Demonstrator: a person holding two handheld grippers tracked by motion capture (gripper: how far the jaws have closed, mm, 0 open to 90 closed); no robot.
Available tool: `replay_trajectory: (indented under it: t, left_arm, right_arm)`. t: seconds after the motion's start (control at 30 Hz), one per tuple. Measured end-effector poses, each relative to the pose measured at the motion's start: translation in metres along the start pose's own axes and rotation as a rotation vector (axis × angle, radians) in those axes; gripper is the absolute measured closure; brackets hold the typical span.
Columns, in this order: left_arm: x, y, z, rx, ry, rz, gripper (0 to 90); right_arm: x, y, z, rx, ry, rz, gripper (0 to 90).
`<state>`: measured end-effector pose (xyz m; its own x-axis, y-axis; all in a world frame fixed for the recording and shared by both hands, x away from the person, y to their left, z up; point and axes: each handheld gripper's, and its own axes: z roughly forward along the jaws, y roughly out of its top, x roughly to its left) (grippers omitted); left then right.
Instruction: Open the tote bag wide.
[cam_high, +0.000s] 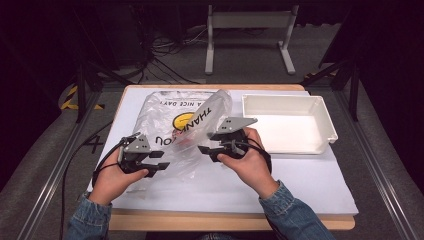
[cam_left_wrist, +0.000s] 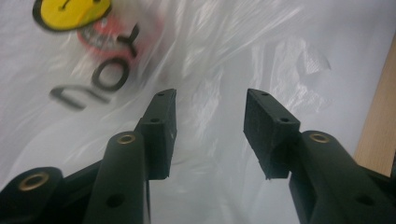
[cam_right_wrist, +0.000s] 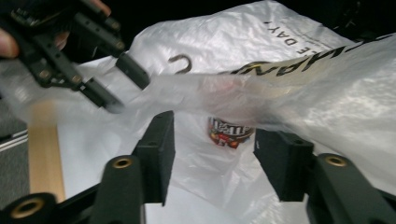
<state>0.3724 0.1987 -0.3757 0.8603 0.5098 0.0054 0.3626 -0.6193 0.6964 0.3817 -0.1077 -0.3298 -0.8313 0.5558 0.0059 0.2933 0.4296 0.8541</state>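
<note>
Left claw (cam_high: 159, 161) released over plastic bag (cam_high: 165, 112); right claw (cam_high: 206, 150) released too. Risk: thin film slips, M&M's packet (cam_right_wrist: 229, 132) at 12 o'clock stays trapped.

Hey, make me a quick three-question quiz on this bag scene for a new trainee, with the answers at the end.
1. True or false: the white tray already holds the candy packet.
2. Which is printed on the plastic bag? A) a yellow smiley B) a blue star C) a green leaf
3. Where does the left hand-held gripper sit relative to the bag?

Key:
1. False; the packet is inside the bag.
2. A
3. At the bag's near edge, jaws apart.
</note>
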Motion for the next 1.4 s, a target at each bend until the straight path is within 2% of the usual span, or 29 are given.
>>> replay_trajectory:
  t: [0.13, 0.4, 0.57, 0.63, 0.7, 0.73, 0.8, 0.93, 1.1, 1.2, 1.27, 1.33, 1.4]
  left_arm:
    - [0.008, -0.005, -0.001, -0.005, 0.015, -0.039, 55.3]
    - [0.023, -0.012, -0.007, -0.032, 0.118, -0.103, 59.3]
    - [0.031, -0.013, -0.011, -0.098, 0.174, -0.143, 64.8]
    - [0.033, -0.012, -0.012, -0.137, 0.192, -0.172, 70.6]
    - [0.035, -0.012, -0.012, -0.151, 0.201, -0.174, 74.7]
    - [0.038, -0.011, -0.013, -0.178, 0.217, -0.189, 76.5]
    - [0.040, -0.010, -0.014, -0.193, 0.226, -0.189, 77.4]
    - [0.044, -0.007, -0.012, -0.238, 0.238, -0.208, 80.6]
    - [0.049, -0.004, -0.008, -0.256, 0.248, -0.215, 82.6]
    - [0.052, -0.004, -0.004, -0.251, 0.249, -0.218, 82.6]
    - [0.053, -0.004, -0.002, -0.247, 0.238, -0.219, 82.1]
    - [0.051, -0.003, -0.003, -0.263, 0.217, -0.205, 80.9]
    - [0.046, 0.002, -0.006, -0.281, 0.163, -0.161, 79.5]
  right_arm:
    - [-0.006, -0.003, 0.002, -0.027, -0.011, 0.031, 41.5]
    - [-0.018, -0.003, 0.006, -0.051, -0.038, 0.059, 40.0]
    - [-0.025, -0.001, 0.010, -0.071, -0.057, 0.070, 40.7]
    - [-0.027, 0.001, 0.013, -0.077, -0.064, 0.071, 40.9]
    - [-0.027, 0.001, 0.015, -0.076, -0.065, 0.071, 41.0]
    - [-0.027, 0.002, 0.019, -0.078, -0.067, 0.068, 41.0]
    - [-0.027, 0.002, 0.020, -0.079, -0.066, 0.066, 41.0]
    - [-0.025, 0.005, 0.027, -0.080, -0.074, 0.047, 42.2]
    - [-0.029, 0.006, 0.040, -0.063, -0.078, 0.017, 49.0]
    - [-0.032, 0.004, 0.045, -0.048, -0.086, 0.009, 50.5]
    - [-0.037, 0.002, 0.053, -0.030, -0.099, 0.013, 51.2]
    - [-0.040, 0.001, 0.056, -0.030, -0.104, 0.024, 51.4]
    - [-0.043, 0.000, 0.059, -0.031, -0.106, 0.036, 51.5]
